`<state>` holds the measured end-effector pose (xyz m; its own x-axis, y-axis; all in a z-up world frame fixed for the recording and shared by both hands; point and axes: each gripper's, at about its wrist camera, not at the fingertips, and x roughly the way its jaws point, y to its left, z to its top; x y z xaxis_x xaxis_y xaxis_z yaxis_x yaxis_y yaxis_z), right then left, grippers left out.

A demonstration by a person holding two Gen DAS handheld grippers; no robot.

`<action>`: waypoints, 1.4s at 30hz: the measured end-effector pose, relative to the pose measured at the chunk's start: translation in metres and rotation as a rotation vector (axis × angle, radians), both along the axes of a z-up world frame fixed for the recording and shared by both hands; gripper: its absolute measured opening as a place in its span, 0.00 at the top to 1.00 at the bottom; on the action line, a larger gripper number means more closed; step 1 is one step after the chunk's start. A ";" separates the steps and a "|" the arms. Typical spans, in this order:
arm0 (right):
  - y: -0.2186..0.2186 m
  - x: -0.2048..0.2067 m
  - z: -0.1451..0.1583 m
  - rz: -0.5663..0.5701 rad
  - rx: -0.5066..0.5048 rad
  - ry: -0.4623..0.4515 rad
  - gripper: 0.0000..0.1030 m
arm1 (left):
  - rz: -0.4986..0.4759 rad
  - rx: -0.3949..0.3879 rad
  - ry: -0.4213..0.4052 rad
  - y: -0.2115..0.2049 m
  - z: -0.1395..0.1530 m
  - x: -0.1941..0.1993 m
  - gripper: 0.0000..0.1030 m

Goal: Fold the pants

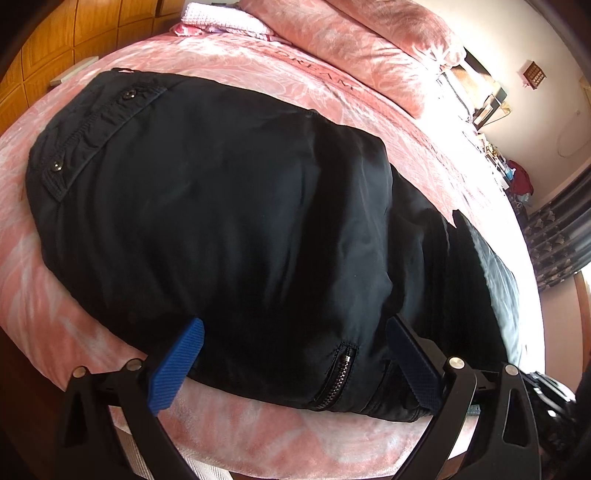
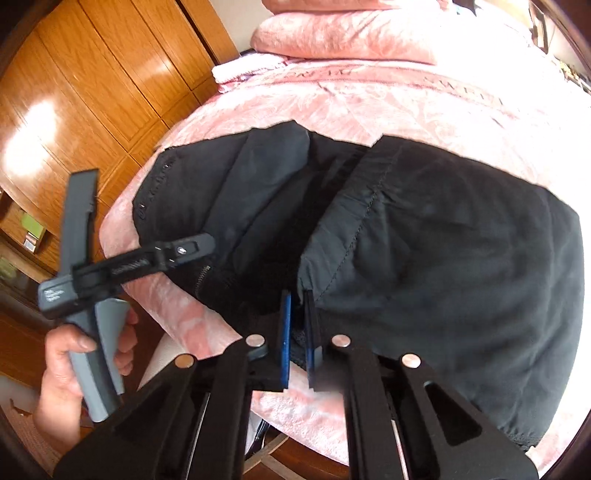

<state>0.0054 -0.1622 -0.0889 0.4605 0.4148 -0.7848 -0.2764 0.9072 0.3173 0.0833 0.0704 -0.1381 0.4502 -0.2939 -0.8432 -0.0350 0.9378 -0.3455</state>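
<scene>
Black pants [image 1: 229, 221] lie on the pink bedspread [image 1: 48, 317], waistband with snap buttons at the far left, a zipper pocket at the near edge. My left gripper [image 1: 295, 354] is open, its blue fingers [image 1: 177, 369] on either side of the near edge of the pants, holding nothing. In the right wrist view the pants [image 2: 461, 258] lie folded over, a hemmed edge across the middle. My right gripper [image 2: 298, 332] is shut on the near hem of the pants. The left gripper's handle [image 2: 92, 314] and the hand holding it show at the left.
Pink pillows [image 1: 369, 40] and a folded white-pink towel [image 1: 218, 18] lie at the head of the bed. A wooden wardrobe [image 2: 92, 92] stands beside the bed. A cluttered shelf and dark curtain [image 1: 554, 236] are at the right.
</scene>
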 end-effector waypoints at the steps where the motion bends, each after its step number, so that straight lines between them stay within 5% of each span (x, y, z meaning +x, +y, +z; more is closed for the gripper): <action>1: 0.004 -0.002 0.006 0.013 -0.013 -0.017 0.95 | 0.000 0.004 -0.002 -0.001 -0.001 0.000 0.04; 4: 0.017 0.000 0.004 0.055 -0.027 -0.014 0.94 | 0.013 -0.002 -0.007 0.000 -0.003 0.000 0.04; 10: 0.033 0.013 -0.046 0.067 -0.053 0.110 0.94 | 0.005 -0.009 0.002 0.003 -0.004 0.000 0.04; 12: 0.028 0.015 -0.051 0.051 -0.007 0.139 0.90 | -0.002 0.001 0.005 0.002 -0.004 0.001 0.04; 14: 0.023 0.015 -0.048 0.062 0.036 0.161 0.75 | -0.010 0.013 0.008 0.001 -0.003 0.002 0.04; 18: 0.012 0.004 -0.027 0.030 0.019 0.112 0.69 | -0.024 0.038 0.021 -0.002 0.000 0.003 0.04; 23: -0.021 -0.009 -0.002 -0.152 -0.088 0.034 0.69 | -0.034 0.064 0.026 -0.005 0.007 -0.002 0.04; 28: -0.041 -0.005 -0.020 -0.240 -0.064 0.109 0.69 | -0.058 0.107 0.018 -0.015 0.010 -0.009 0.04; 34: -0.031 0.001 -0.050 -0.254 -0.163 0.136 0.69 | -0.080 0.155 0.033 -0.026 -0.003 -0.004 0.04; 38: -0.032 -0.004 -0.033 -0.239 -0.074 0.093 0.75 | -0.087 0.146 0.024 -0.024 0.004 -0.008 0.04; 42: -0.018 0.003 -0.042 -0.200 -0.091 0.106 0.73 | -0.066 0.125 0.026 -0.015 0.004 -0.012 0.04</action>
